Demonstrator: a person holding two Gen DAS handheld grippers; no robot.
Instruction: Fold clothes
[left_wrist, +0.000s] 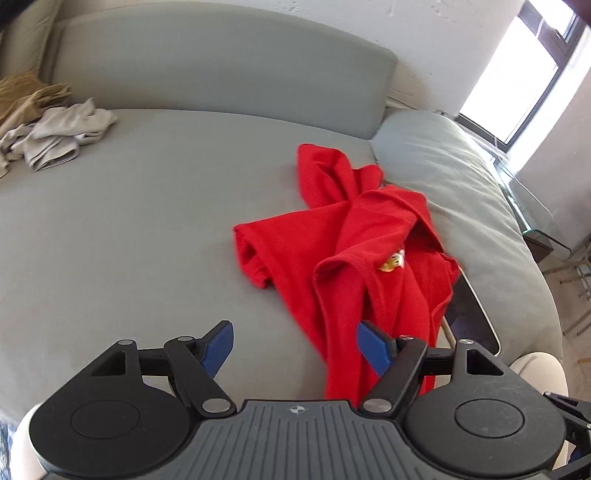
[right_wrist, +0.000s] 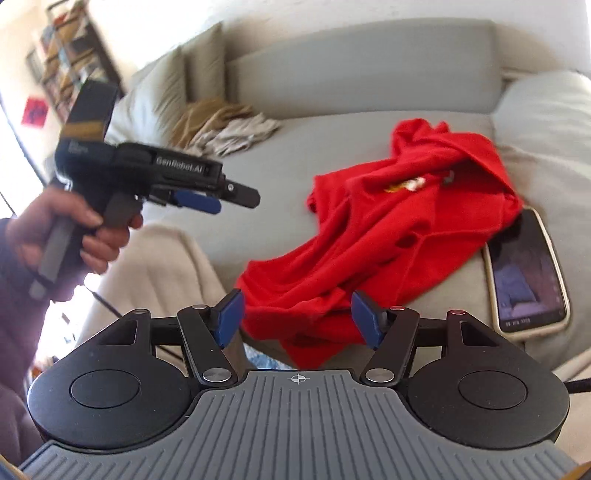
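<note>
Blue pads (right_wrist: 231, 314) of the right gripper (right_wrist: 297, 317) sit nearest the lens, jaws spread wide, nothing between them; the near hem of the red shirt (right_wrist: 388, 236) shows in the gap but I can't tell if it's touched. Left gripper (left_wrist: 295, 349) likewise wide open and holding nothing, hovering over the sofa seat (left_wrist: 129, 229) with the shirt's lower edge just ahead of its right pad. Seen from the right wrist view, the left gripper (right_wrist: 207, 201) is held up in a hand (right_wrist: 77, 225), well apart from the cloth. Shirt lies crumpled on the seat, bunched and twisted, one sleeve opening toward the left, a small printed badge (left_wrist: 392, 263) showing; definitely not folded. Judgement: step in hand looks like going in for a grab to spread it flat. Next move calls for two pinches on separate edges, hem or shoulders, then pulling it out flat. A phone (right_wrist: 528, 273) lies touching the shirt's right edge, partly under it, so it could get dragged. Beige clothes (left_wrist: 48, 136) are heaped at the far left of the seat, unfolded. No baskets or bins visible.
</note>
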